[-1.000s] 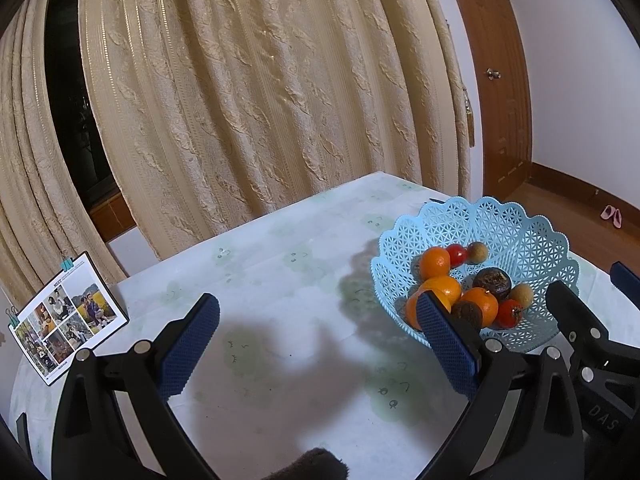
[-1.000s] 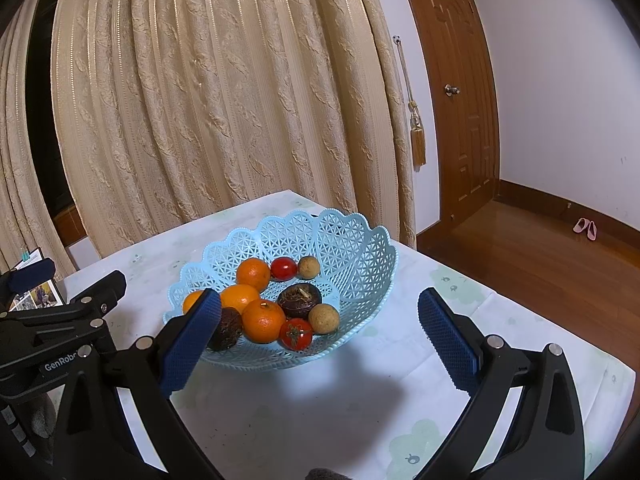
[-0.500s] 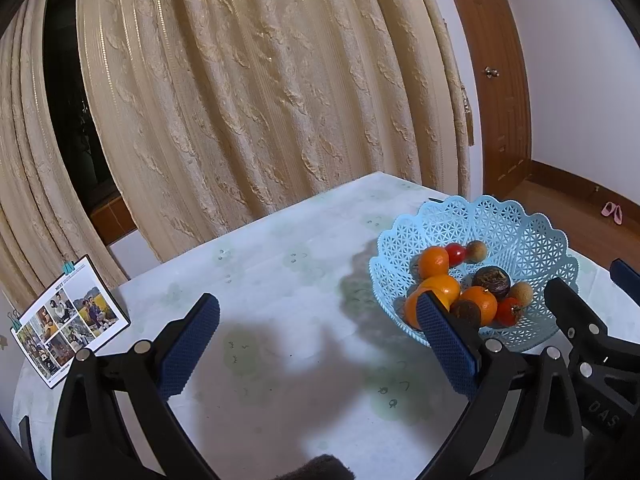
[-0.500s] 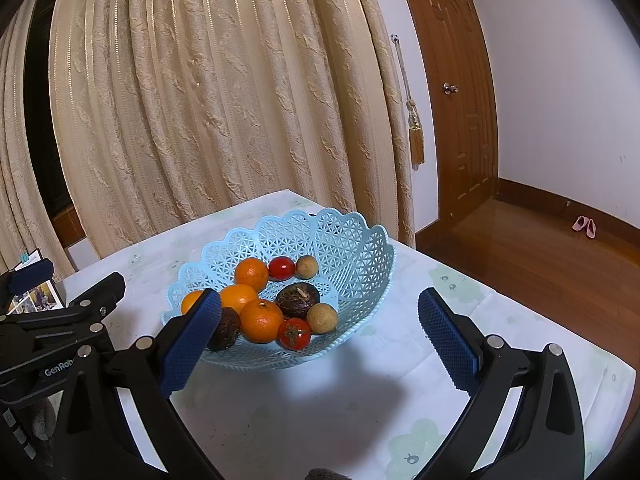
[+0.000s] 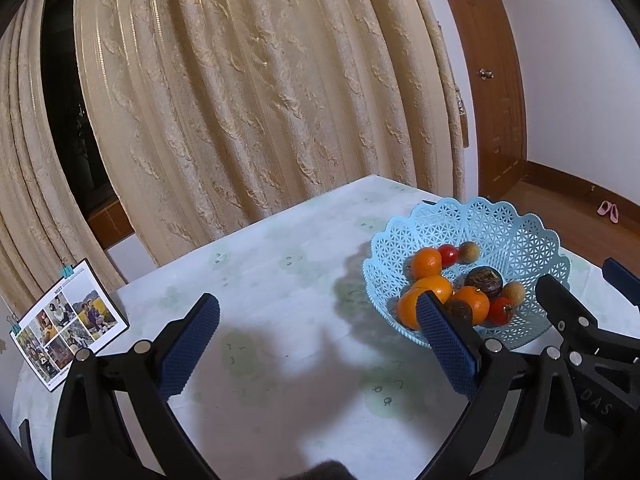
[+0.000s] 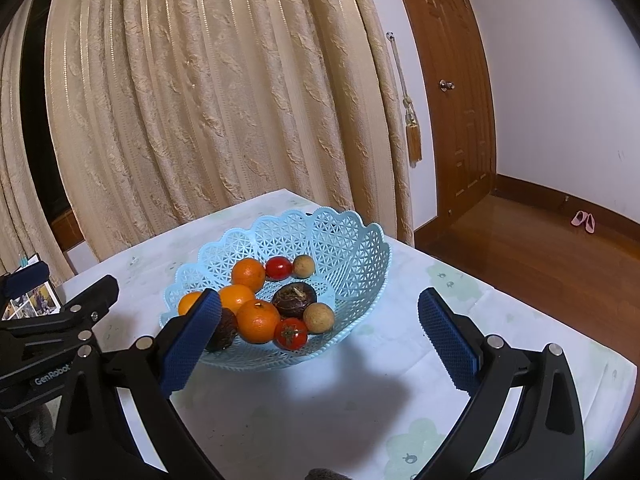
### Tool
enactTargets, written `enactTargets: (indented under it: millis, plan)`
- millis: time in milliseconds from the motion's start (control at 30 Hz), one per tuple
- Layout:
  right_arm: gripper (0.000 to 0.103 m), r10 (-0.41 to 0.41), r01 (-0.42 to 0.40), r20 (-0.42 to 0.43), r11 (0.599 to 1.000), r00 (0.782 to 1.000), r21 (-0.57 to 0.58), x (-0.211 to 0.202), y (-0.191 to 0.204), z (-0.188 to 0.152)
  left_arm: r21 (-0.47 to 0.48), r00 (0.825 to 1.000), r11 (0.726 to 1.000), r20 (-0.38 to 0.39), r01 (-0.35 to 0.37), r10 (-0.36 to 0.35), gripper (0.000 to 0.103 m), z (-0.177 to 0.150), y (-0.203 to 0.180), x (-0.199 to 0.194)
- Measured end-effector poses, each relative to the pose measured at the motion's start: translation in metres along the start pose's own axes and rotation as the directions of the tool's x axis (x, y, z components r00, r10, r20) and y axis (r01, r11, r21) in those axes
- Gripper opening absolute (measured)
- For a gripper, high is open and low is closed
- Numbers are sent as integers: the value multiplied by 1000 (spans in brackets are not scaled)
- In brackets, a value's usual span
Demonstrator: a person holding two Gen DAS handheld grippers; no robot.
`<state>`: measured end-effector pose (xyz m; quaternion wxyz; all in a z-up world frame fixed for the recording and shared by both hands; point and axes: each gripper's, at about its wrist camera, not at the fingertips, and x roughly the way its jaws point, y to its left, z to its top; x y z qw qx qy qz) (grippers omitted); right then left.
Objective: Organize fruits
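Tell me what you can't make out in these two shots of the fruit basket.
- Dark fruit, right wrist view: half hidden behind the right tool's left finger.
- Front orange, left wrist view: partly covered by the left tool's right finger.
- Photo card: faces too small to tell.
- Basket floor under the fruit: hidden.

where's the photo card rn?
In the left wrist view, the photo card stands at the table's far-left edge near the curtain, well left of the blue basket.
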<state>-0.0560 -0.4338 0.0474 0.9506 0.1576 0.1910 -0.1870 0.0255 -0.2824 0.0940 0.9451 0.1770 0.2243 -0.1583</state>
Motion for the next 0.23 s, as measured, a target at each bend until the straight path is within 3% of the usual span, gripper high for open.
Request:
enactTargets:
  millis: [233]
  plan:
    - [100,10,-10,-5,1000,1000,15,0,-2,1,-14,998,1000,-59,-23,22,98,-14,20,-2]
